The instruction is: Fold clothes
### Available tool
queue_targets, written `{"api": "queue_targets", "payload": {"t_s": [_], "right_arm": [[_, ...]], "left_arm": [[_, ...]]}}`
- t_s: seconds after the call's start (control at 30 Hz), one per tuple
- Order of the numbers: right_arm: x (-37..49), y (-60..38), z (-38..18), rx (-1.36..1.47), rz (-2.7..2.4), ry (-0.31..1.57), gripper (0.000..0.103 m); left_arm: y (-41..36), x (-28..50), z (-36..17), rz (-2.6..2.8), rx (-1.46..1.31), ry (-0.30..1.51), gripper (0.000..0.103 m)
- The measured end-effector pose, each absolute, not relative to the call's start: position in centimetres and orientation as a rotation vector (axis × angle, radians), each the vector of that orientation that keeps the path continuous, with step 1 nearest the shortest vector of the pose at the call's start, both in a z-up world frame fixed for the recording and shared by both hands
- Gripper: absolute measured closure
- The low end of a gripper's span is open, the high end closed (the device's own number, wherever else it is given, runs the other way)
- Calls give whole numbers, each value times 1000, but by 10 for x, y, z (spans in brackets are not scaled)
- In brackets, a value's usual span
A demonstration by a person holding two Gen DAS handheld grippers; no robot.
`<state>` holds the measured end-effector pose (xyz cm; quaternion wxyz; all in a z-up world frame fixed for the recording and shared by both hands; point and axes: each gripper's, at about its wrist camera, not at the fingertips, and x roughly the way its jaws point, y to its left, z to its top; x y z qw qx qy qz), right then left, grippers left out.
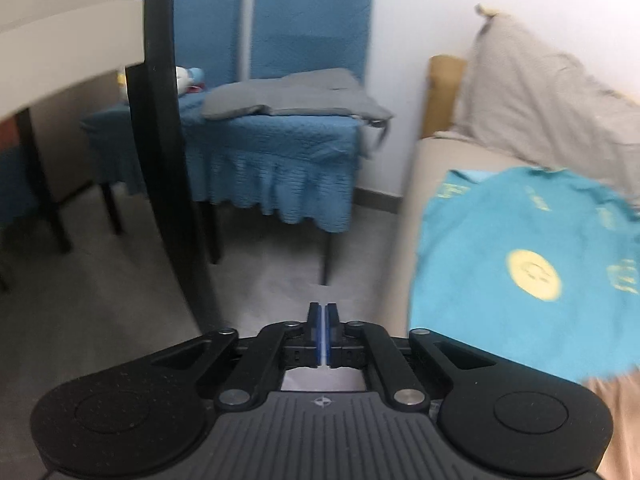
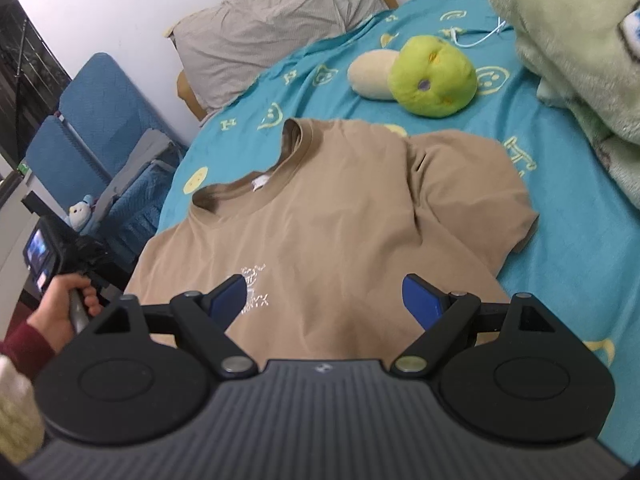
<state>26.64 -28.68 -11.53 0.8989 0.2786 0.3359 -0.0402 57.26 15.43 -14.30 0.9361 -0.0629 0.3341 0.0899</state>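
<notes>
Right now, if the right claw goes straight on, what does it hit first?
Probably the tan T-shirt lying flat on the teal bedsheet: the open right claw points down at its chest print. Depth is unclear.

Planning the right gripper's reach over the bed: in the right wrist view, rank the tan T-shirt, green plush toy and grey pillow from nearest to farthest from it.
1. Tan T-shirt, spread under the open right gripper.
2. Green plush toy, beyond the shirt, upper right.
3. Grey pillow, against the wall, upper left.

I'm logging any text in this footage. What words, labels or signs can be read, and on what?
Shirt chest print: pale lettering, too blurred to read.
Neck tag: white, nothing legible.
Bedsheet: yellow letter-like marks and smileys, no readable word.
Nothing else legible.
</notes>
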Motion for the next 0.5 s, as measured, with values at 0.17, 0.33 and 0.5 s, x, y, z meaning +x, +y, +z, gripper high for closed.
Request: {"api": "queue_targets", "payload": {"t_s": [0.17, 0.33, 0.5], "right_arm": [[264, -283, -114, 589, -44, 694, 17], [256, -277, -109, 565, -6, 682, 17], [252, -274, -106, 556, -1, 678, 17]], "left_arm": [[186, 507, -160, 24, -292, 740, 74], [207, 469, -170, -6, -380, 775, 55], [205, 494, -167, -48, -492, 743, 44]]}}
